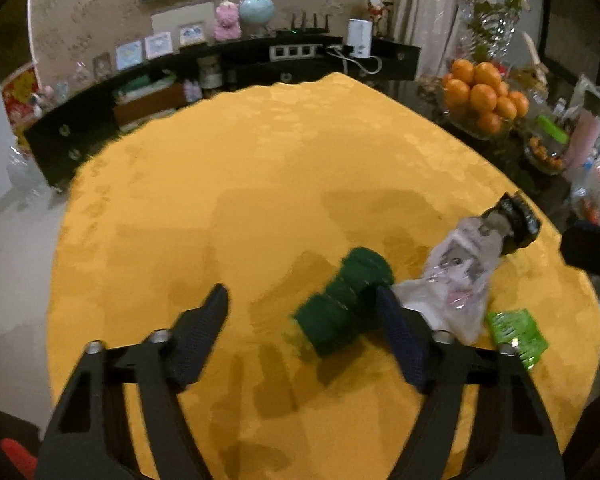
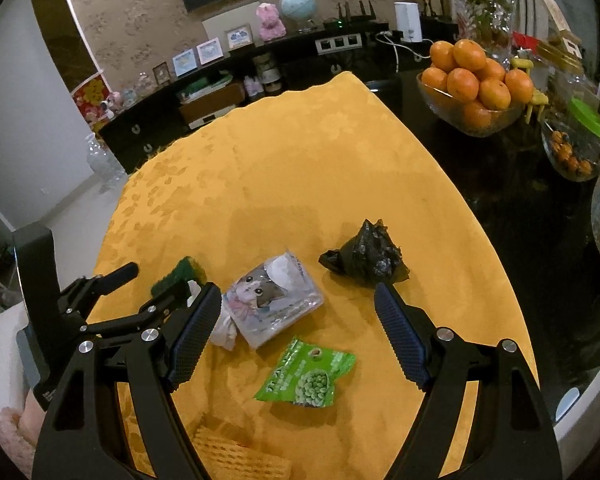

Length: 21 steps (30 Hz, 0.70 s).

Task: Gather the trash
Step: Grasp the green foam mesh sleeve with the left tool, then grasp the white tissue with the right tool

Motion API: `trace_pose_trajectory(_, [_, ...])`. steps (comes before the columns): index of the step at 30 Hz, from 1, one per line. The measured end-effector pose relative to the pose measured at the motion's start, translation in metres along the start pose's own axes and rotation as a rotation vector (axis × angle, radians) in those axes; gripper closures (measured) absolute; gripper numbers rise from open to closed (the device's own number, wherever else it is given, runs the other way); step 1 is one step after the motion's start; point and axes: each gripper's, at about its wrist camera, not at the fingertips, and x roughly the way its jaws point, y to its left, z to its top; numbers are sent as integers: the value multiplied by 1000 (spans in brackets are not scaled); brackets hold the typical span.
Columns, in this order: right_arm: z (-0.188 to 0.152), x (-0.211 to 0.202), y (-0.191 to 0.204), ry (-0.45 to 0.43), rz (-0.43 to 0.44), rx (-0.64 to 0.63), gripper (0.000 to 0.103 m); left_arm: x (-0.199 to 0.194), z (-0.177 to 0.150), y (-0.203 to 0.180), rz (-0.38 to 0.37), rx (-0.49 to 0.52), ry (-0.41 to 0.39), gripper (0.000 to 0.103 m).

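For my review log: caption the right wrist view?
Open right claw above pea packet, cat-print packet on yellow tablecloth.

Green sponge between open tongs

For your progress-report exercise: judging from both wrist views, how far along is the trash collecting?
Done: nothing visibly collected. In hand: the left tool is open around the green scouring pad, not gripping; the right tool is open and empty. Left: the cat-print packet, green pea packet and crumpled black bag, all on the yellow cloth.

On the yellow cloth lie a green sponge, cat-print pack, pea packet and crumpled black wrapper.
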Motion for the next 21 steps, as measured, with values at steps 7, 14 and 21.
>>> trace_pose_trajectory(7, [-1, 5, -5, 13, 0, 13, 27, 4, -3, 0, -125, -60, 7, 68])
trace_pose_trajectory(14, [-1, 4, -1, 0, 19, -6, 27, -16, -8, 11, -105, -96, -21, 70])
trace_pose_trajectory(21, [-6, 14, 24, 11, 67, -92, 27, -56, -12, 42, -13, -153, -72, 70])
